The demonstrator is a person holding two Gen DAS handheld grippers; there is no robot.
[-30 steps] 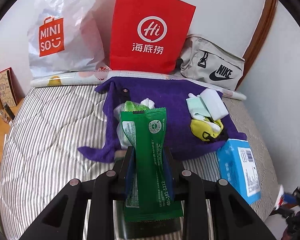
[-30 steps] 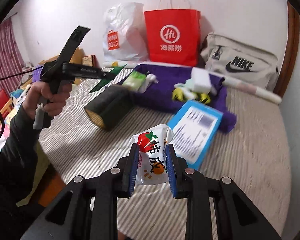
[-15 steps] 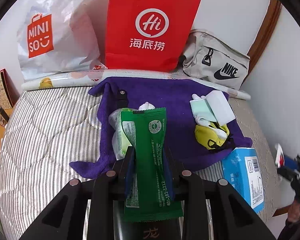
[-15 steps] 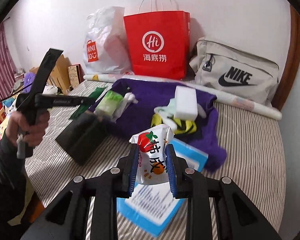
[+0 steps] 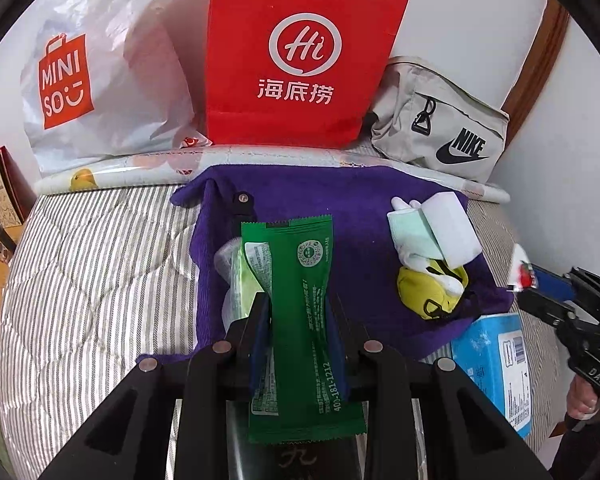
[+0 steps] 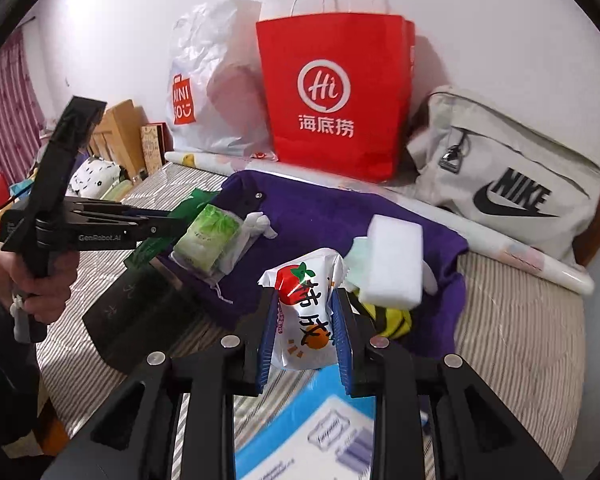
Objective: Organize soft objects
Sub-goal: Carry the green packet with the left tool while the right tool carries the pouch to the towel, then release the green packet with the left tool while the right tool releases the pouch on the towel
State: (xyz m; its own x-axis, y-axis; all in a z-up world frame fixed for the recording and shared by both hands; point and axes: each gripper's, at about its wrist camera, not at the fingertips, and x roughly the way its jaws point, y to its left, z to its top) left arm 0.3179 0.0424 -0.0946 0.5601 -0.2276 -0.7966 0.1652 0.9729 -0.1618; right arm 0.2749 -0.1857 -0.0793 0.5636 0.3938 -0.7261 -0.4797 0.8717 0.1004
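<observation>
My left gripper [image 5: 298, 316] is shut on a green snack packet [image 5: 300, 312] and holds it above the near edge of a purple towel [image 5: 324, 196] on the striped bed. My right gripper [image 6: 305, 320] is shut on a white snack pouch [image 6: 304, 320] with a strawberry print, above a blue box [image 6: 312, 436]. On the towel lie a light green tissue pack [image 6: 208, 238], a white sponge block [image 6: 396, 264], a pale green cloth [image 5: 410, 232] and a yellow pouch [image 5: 428, 286]. The left gripper also shows in the right wrist view [image 6: 168, 226].
A red paper bag [image 5: 296, 60], a white Miniso plastic bag [image 5: 96, 80] and a grey Nike bag [image 5: 440, 128] stand against the wall behind the towel. A rolled patterned mat [image 5: 140, 168] lies along the wall. A black box [image 6: 140, 312] sits under the left gripper.
Both grippers have moved forward toward the purple towel and the bags, each still holding its packet. The right gripper now appears at the right edge of the left wrist view.
</observation>
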